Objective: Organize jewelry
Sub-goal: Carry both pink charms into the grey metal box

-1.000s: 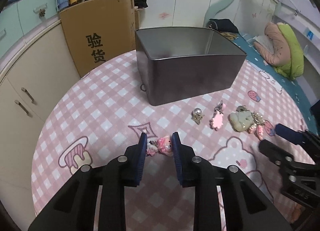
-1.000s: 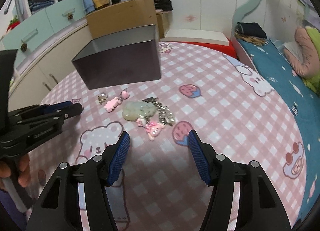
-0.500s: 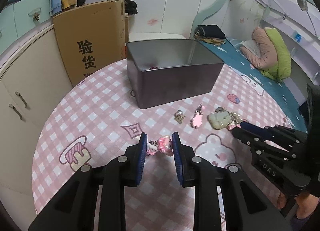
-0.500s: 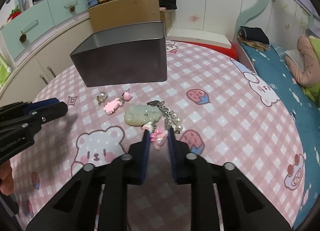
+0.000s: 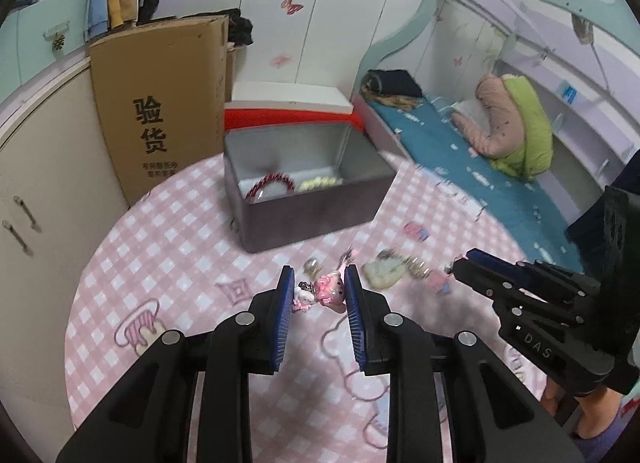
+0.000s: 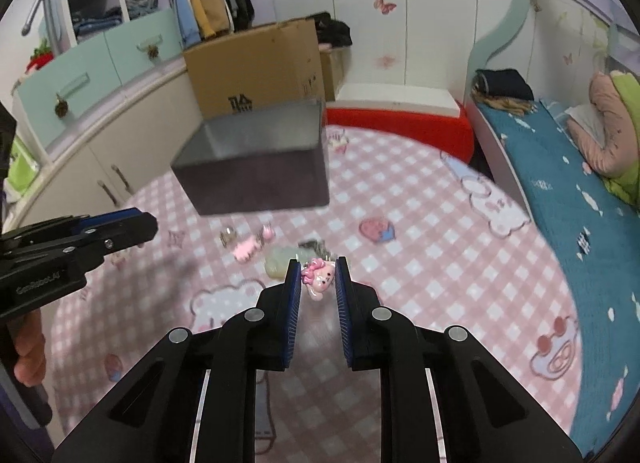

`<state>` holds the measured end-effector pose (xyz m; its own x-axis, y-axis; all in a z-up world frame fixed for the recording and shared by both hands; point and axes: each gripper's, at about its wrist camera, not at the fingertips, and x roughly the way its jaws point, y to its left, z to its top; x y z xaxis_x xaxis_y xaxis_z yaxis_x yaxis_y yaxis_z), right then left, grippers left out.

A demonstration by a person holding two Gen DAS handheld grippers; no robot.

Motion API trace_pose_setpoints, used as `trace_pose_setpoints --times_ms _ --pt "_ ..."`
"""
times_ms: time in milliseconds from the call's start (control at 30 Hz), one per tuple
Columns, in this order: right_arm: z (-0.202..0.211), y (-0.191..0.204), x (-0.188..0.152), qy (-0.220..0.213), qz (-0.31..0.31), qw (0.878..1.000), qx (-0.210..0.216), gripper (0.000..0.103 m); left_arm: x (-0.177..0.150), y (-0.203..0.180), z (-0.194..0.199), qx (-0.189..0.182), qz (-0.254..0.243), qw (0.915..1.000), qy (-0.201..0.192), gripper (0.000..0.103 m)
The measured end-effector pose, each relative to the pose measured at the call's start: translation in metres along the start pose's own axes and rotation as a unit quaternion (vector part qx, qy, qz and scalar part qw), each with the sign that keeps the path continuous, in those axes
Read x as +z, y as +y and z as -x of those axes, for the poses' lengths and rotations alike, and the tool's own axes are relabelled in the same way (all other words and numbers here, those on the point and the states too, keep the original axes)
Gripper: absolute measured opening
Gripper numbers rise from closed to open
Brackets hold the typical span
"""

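Observation:
My left gripper [image 5: 318, 289] is shut on a pink and white cartoon charm [image 5: 322, 294] and holds it above the table. My right gripper [image 6: 317, 281] is shut on a pink bunny charm [image 6: 319, 279], also lifted. The dark metal box [image 5: 320, 215] stands open at the back, with a red bead bracelet [image 5: 270, 185] and a pale bead bracelet [image 5: 318, 183] inside. On the pink checked cloth lie a pale green pendant with a chain [image 5: 382, 273], a pink charm [image 6: 246, 250] and a pearl earring [image 6: 227, 238]. The box also shows in the right wrist view [image 6: 260, 175].
A cardboard box [image 5: 160, 103] stands behind the table at the left, beside cream cabinets [image 5: 36, 191]. A bed with a blue sheet [image 5: 480, 183] runs along the right. A red stool [image 6: 400, 131] sits behind the table.
Both grippers rose and pulled back from the table with their charms. The right gripper, open a second ago, shut on the pink bunny charm and lifted it off the cloth.

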<state>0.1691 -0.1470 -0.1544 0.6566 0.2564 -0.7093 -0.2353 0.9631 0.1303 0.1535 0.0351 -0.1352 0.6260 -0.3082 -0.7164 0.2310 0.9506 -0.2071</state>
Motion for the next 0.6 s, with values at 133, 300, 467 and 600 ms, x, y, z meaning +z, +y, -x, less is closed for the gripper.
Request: trace_pose_setpoints --times_ms 133,300,467,600 --pt "0.012 0.002 0.021 -0.021 0.004 1.000 0.006 0.018 0.021 -0.005 0.011 -0.010 -0.004 0.9999 -0.013 0.024" --pt "0.019 0.006 0.051 -0.041 0.004 0.999 0.021 0.018 0.052 -0.003 0.017 -0.004 -0.003 0.9994 -0.034 0.024" --pt "0.011 0.013 0.082 -0.049 0.004 0.998 0.039 0.018 0.084 0.008 0.003 -0.016 0.016 0.9995 -0.023 0.024" --pt "-0.005 0.021 0.103 -0.041 0.006 0.998 0.053 0.018 0.100 0.015 -0.020 -0.017 0.029 0.9994 0.005 0.024"
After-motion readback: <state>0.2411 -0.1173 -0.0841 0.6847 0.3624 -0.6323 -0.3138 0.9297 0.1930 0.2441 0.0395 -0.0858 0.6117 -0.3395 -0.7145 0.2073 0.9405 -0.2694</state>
